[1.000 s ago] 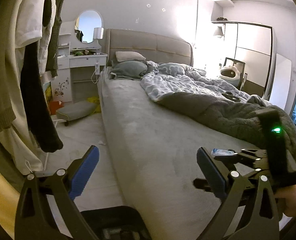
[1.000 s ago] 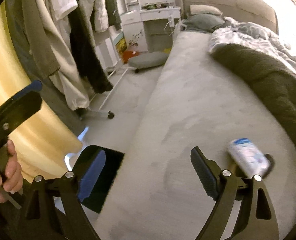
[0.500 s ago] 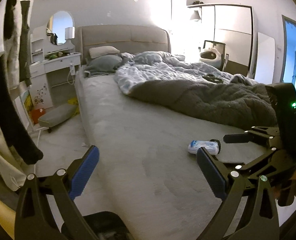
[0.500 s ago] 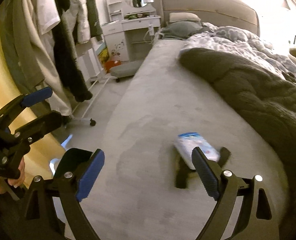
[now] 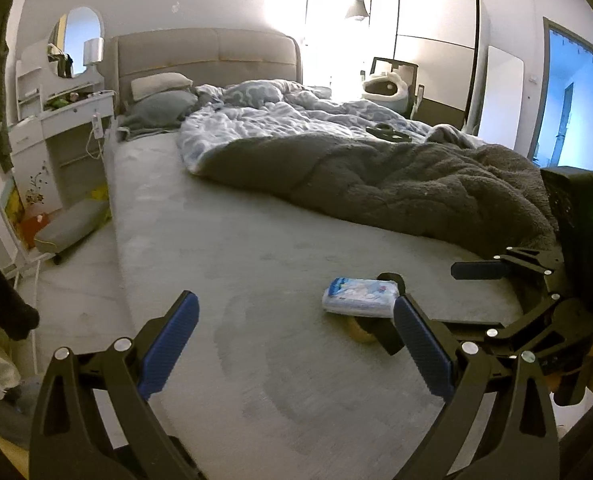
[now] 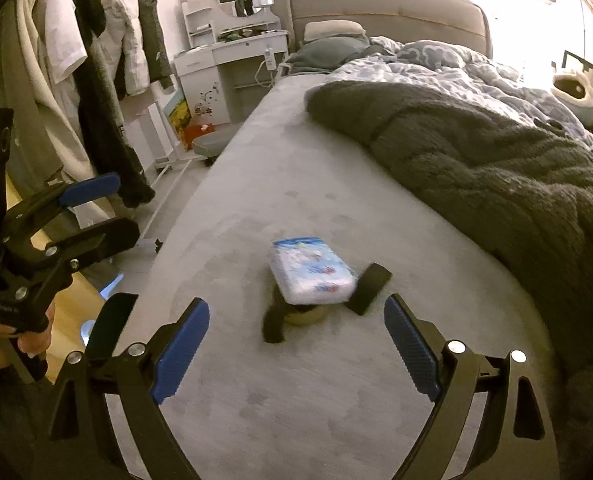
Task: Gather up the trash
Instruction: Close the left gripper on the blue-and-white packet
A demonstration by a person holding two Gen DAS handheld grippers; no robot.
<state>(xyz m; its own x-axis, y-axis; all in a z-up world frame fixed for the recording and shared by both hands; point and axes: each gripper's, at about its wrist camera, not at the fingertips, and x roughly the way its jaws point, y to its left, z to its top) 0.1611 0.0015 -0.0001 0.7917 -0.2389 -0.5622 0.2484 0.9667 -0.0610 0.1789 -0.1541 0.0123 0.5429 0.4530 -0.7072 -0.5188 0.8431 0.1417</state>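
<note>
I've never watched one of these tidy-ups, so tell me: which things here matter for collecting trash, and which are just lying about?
Part of the job:
- white and blue plastic tissue pack on the grey bed
- open right gripper facing it
- open left gripper

Just lying about:
- dark grey fuzzy blanket
- pale blue patterned duvet
- hanging clothes
- white dressing table

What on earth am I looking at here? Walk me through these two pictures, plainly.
No robot: a person holds a two-fingered grabber in each hand, each with a camera looking along its fingers. One picture is from the left gripper, the other from the right gripper; each also catches the other grabber at its edge. Both stand open and hold nothing. They point down at a grey bed with a dark blanket pushed aside. On the bare part lies a white-and-blue plastic packet, likely tissues, resting on a small dark object I cannot identify.
</note>
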